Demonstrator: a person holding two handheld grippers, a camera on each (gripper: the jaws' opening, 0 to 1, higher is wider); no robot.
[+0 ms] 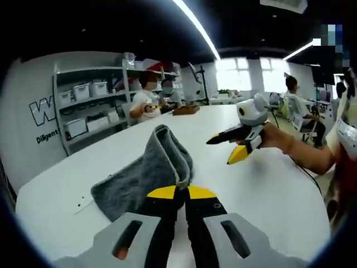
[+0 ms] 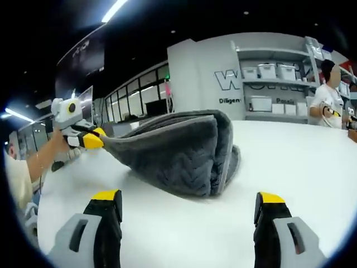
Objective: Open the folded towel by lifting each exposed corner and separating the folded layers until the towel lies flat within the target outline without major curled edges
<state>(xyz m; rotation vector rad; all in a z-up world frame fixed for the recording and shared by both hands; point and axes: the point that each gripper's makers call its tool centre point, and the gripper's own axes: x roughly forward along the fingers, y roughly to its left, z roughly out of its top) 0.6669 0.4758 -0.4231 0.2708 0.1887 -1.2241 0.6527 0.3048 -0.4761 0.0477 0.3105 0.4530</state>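
Currently we hold a corner of the thick grey folded terry towel pinched in our left claw, jaws clenched, the cloth raised off the round white bench. Our right claw stands released, jaws wide apart, short of the towel's folded end. Risk, as we judge it: pulling one corner alone drags the whole bundle instead of parting layers, or the pinch slips off thick pile. We see no target outline. Open bench lies all round; its edge is near on the left claw's side.
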